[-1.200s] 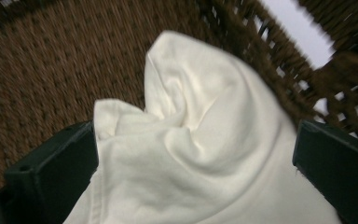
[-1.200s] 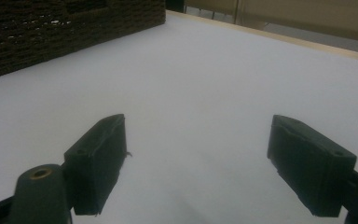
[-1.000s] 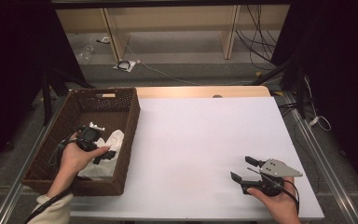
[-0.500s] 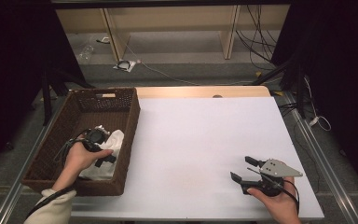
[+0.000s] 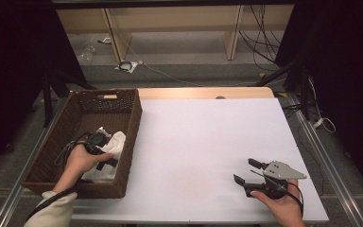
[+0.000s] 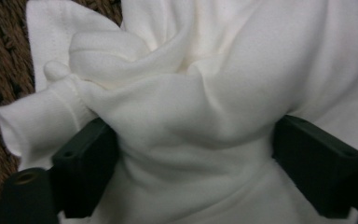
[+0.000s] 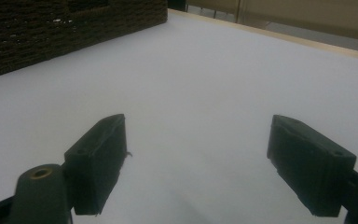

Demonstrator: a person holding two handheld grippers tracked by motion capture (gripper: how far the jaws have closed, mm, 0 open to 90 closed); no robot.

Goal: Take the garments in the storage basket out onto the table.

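Left gripper (image 5: 105,158) is down inside the wicker basket (image 5: 130,124), at its near right part, held by the left hand (image 5: 81,160). White cloth (image 5: 115,144) is bunched directly under and ahead of it. In the left gripper view the cloth (image 6: 205,107) bulges up between the two jaws, which sit wide apart with fabric pressed against both inner faces. Jaws straddle the bundle but are not closed down on it; no pinch visible. A rolled cuff or sleeve end of the cloth sticks out past the left jaw, with the basket weave (image 6: 0,60) behind it.

Right gripper (image 5: 248,172) is well apart from the left one, far across the white table (image 5: 203,142), near its front right corner, in the right hand (image 5: 280,205). Grey three-cornered plate on top, cable looping back over the hand. Right gripper (image 7: 196,163) jaws spread wide, nothing between them, bare table surface below and ahead. Basket side wall (image 7: 74,28) shows far ahead and to the left of those jaws.

Cloth is entirely inside the basket, none on the table.
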